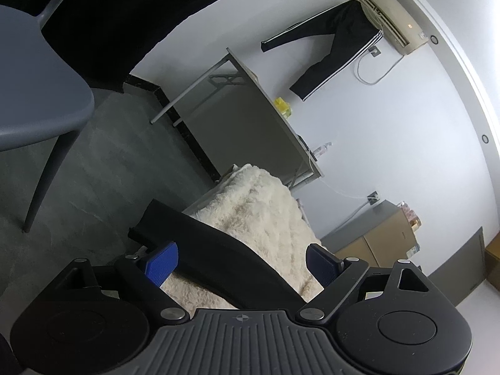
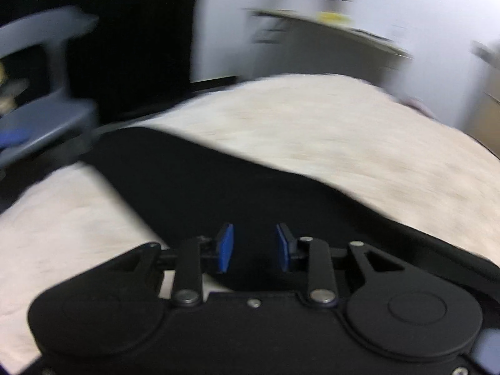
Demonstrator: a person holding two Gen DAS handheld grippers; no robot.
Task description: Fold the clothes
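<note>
Two grippers work over our black garment, spread on the cream fleece blanket: left gripper spread wide, right gripper narrowed but unclamped above it, so next we pinch an edge to fold.

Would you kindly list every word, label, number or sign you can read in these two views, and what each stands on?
None can be read.
White wall-mounted air conditioner: a small orange lit mark, too small to read.
Packages on the grey cabinet: print too small to read.
Right wrist view: blurred throughout, no text legible.
</note>
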